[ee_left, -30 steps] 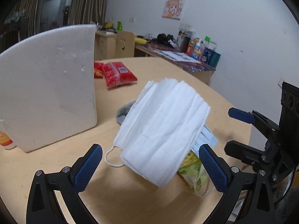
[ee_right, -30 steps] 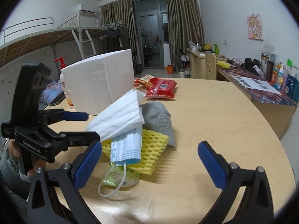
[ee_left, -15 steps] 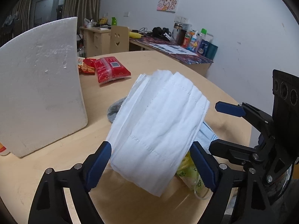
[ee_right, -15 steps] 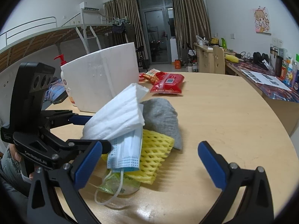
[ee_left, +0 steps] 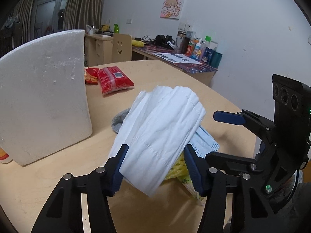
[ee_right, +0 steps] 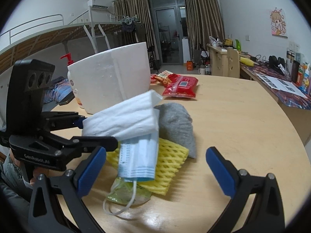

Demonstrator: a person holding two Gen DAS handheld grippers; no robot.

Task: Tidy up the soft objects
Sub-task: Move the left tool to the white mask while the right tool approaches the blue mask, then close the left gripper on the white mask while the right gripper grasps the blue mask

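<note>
My left gripper (ee_left: 155, 167) is shut on a white face mask (ee_left: 161, 134), which tops a pile on the round wooden table (ee_left: 167, 81). In the right wrist view the white mask (ee_right: 124, 118) lies over a blue mask (ee_right: 139, 157), a yellow foam net (ee_right: 169, 161), a grey sock (ee_right: 176, 122) and a green packet (ee_right: 124, 192). The left gripper (ee_right: 91, 134) shows there at the left, its fingers pinching the mask's end. My right gripper (ee_right: 155, 172) is open and empty, just in front of the pile; it also shows in the left wrist view (ee_left: 223, 134).
A white foam box (ee_left: 42, 97) stands at the left of the table, with a pump bottle (ee_right: 71, 77) behind it. Red wipes pack (ee_left: 114, 79) and a snack bag (ee_left: 91, 75) lie at the far side. A cluttered desk (ee_left: 175, 58) runs along the wall.
My left gripper's fingers have closed from wide open onto the white mask. The right gripper has stayed open and moved slightly closer to the pile.
</note>
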